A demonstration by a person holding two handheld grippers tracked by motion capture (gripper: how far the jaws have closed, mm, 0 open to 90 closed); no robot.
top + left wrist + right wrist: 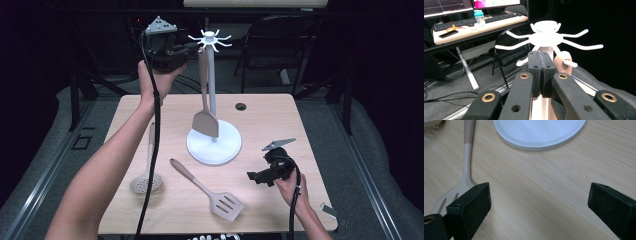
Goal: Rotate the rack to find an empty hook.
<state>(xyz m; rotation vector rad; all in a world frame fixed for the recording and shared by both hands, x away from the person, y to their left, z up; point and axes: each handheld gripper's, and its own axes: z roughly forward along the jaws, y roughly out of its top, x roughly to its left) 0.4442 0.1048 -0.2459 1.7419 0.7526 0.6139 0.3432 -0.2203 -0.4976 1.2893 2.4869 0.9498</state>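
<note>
Light wood tabletop (280, 115) with a small round cable hole (241, 106), on grey floor (330, 130). Dark surroundings, black drape at right. Black folding chair (280, 45) behind the tabletop. Left gripper view: a desk (474, 30) with keyboard (461, 22), monitors (461, 5), blue-capped bottle (479, 17), cables on floor.

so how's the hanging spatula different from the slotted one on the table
The hanging spatula dangles upright from a hook on the white stand; the slotted spatula lies flat on the table. The hanging spatula's blade looks solid, the slotted spatula's has slits. Both are beige with darker handles.
</note>
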